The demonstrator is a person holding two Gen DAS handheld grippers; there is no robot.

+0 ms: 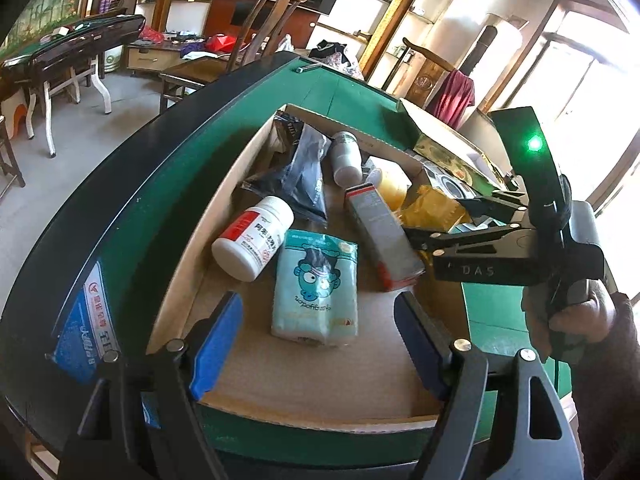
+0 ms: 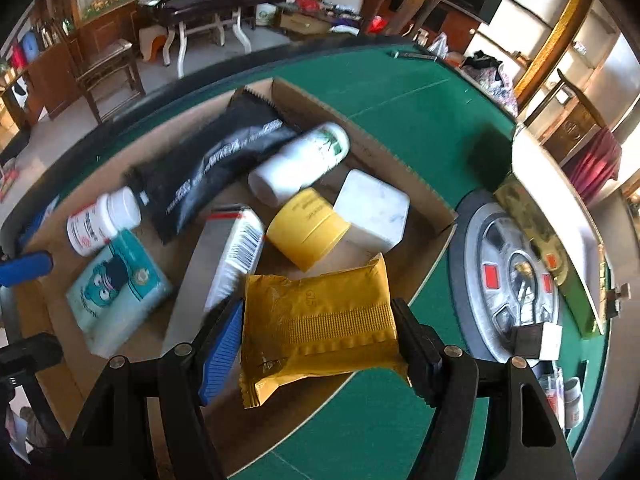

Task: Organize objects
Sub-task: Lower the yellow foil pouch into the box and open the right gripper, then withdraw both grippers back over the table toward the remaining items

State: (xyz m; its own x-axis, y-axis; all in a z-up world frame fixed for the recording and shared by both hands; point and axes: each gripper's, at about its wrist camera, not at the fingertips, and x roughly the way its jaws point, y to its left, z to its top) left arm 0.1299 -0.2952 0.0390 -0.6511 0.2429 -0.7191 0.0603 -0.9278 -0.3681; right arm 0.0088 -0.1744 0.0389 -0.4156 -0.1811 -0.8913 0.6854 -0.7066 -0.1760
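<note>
An open cardboard box (image 1: 224, 184) on the green table holds a teal tissue pack (image 1: 316, 280), a white pill bottle (image 1: 252, 236), a black pouch (image 1: 300, 176), a grey carton (image 1: 380, 236), a leaf-print white bottle (image 2: 300, 160), a yellow jar (image 2: 306, 228) and a white tub (image 2: 372, 208). My left gripper (image 1: 318, 308) hangs open over the box's near end, with the tissue pack just ahead of its blue pads, untouched. My right gripper (image 2: 318, 312) is shut on a yellow packet (image 2: 320, 320), held above the box's near right rim. The left wrist view shows that gripper (image 1: 444, 220) at right.
A round silver hub (image 2: 512, 276) sits in the green felt (image 2: 400, 92) right of the box. Past it stands an open lidded case (image 2: 560, 208), with small jars (image 2: 572, 396) nearby. A blue packet (image 1: 80, 332) lies on the table's dark rim. A hand (image 1: 580, 316) grips the right tool.
</note>
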